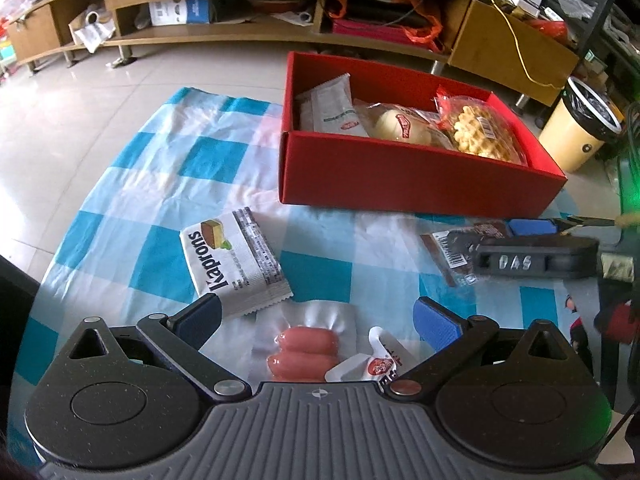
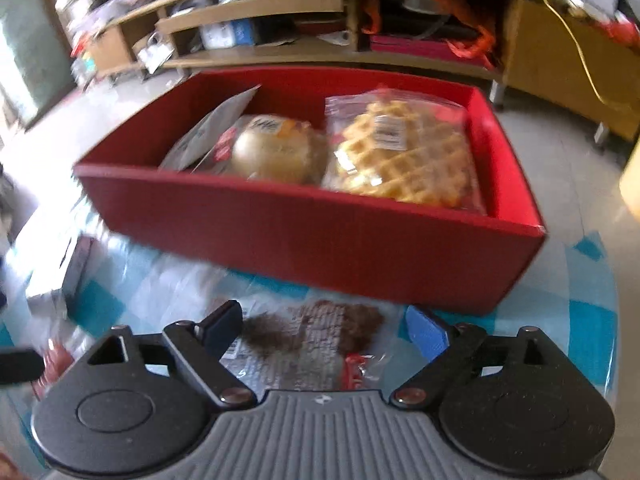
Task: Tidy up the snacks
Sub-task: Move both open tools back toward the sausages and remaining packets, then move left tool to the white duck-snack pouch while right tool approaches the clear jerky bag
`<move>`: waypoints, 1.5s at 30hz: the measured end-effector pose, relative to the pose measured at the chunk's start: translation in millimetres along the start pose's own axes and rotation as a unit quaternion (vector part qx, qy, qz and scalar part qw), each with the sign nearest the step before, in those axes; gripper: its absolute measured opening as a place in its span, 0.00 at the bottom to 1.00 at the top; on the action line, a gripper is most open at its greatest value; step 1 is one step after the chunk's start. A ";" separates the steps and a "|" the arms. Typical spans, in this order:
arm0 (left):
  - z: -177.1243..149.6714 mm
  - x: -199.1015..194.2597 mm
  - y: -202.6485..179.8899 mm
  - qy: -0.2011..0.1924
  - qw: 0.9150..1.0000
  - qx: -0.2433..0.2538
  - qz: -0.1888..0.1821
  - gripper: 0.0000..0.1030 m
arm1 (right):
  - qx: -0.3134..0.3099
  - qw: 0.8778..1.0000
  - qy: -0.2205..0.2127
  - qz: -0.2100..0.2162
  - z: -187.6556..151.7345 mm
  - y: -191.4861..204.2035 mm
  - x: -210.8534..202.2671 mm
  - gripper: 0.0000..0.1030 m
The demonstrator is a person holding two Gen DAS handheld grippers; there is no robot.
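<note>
One sausage pack, left view only.

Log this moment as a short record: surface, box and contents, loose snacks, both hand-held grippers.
surface: blue-and-white checked cloth
box: red box, open top, on the cloth
in box: waffle pack, round bun pack, white sachet
loose on cloth: Kaprons packet, sausage pack, brown snack pack
left hand-held gripper: open, above the sausage pack
right hand-held gripper: open, over the brown snack pack
</note>
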State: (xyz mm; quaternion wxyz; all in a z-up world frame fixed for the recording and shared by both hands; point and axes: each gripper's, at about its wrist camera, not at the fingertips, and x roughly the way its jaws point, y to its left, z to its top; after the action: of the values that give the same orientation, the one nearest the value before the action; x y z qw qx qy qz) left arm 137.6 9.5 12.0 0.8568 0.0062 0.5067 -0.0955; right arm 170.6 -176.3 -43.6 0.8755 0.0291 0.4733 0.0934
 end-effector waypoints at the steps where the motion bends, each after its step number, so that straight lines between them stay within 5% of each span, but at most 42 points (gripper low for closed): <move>1: -0.4 0.2 0.3 0.001 1.000 0.000 0.000 1.00 | -0.002 1.000 0.002 0.003 -2.4 1.8 -1.5 0.86; 18: -12.8 -29.1 -17.3 -0.022 0.999 0.010 -0.026 1.00 | -0.041 0.997 0.058 0.021 -77.9 36.6 -61.1 0.87; 24: -20.5 -25.1 -14.0 -0.008 1.000 0.005 -0.024 1.00 | -0.024 0.999 0.013 0.020 -64.9 19.2 -77.4 0.87; 33: -25.1 -15.9 -8.5 0.011 1.000 -0.007 -0.022 1.00 | 0.009 0.997 -0.036 0.066 -22.4 7.8 -42.9 0.87; 39: -23.8 -10.2 -1.5 0.019 0.999 -0.013 -0.023 1.00 | -0.059 0.996 -0.032 0.061 -20.8 26.5 -25.9 0.89; 45: -22.2 -12.8 7.1 0.017 0.999 -0.022 -0.027 1.00 | -0.056 0.991 0.042 0.112 -31.0 27.6 -41.1 0.92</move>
State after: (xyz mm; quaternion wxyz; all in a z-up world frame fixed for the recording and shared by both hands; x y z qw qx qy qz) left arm 113.5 20.9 11.7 0.8448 -0.0252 0.5236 -0.1073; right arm 119.0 -158.3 -23.0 0.8391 0.0291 0.4974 0.2184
